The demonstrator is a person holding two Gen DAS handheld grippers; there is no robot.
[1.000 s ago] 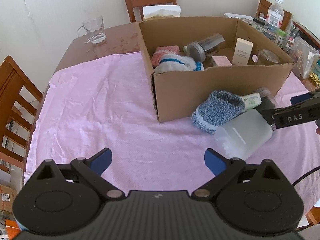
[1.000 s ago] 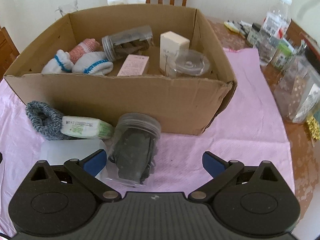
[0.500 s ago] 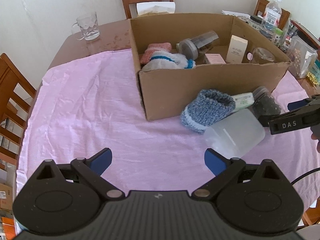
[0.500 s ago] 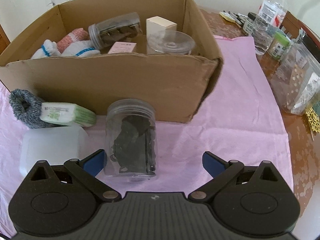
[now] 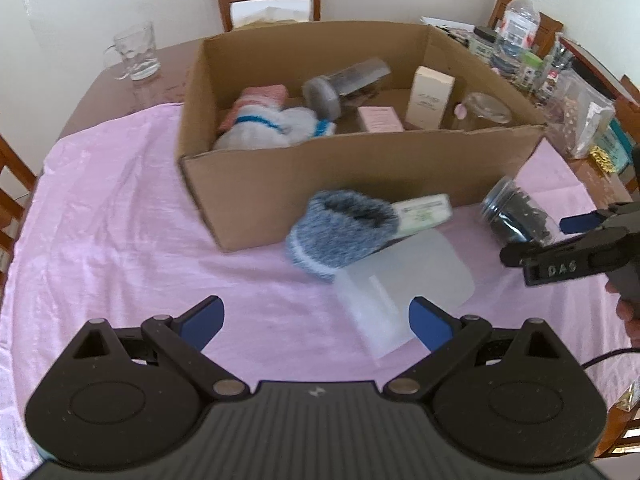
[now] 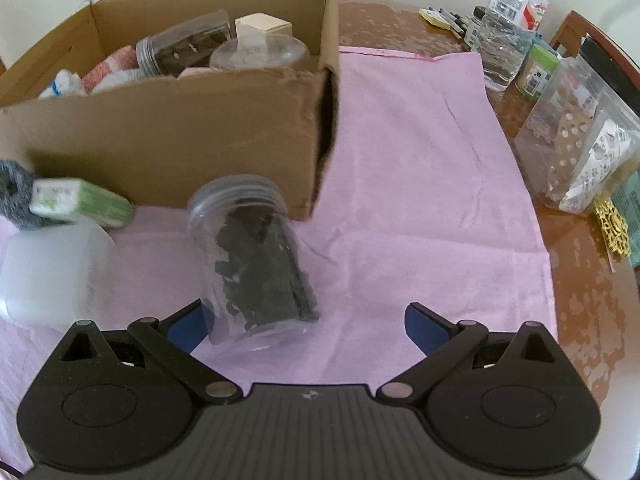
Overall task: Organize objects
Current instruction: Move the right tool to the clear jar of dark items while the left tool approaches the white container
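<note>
We find the clear jar of dark pieces lying between the right gripper's wide-spread fingers; left gripper likewise wide, empty.

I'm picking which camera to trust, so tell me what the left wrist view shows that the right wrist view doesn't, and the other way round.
Only the left wrist view shows the glass mug on the bare table, the pink box lying inside the carton, and the right gripper from the side. Only the right wrist view shows the clear bag of packets and the green-lidded jar. Both show the cardboard box, the dark-filled jar lying on the pink cloth, the grey knitted sock, the frosted container and the green-and-white packet.
</note>
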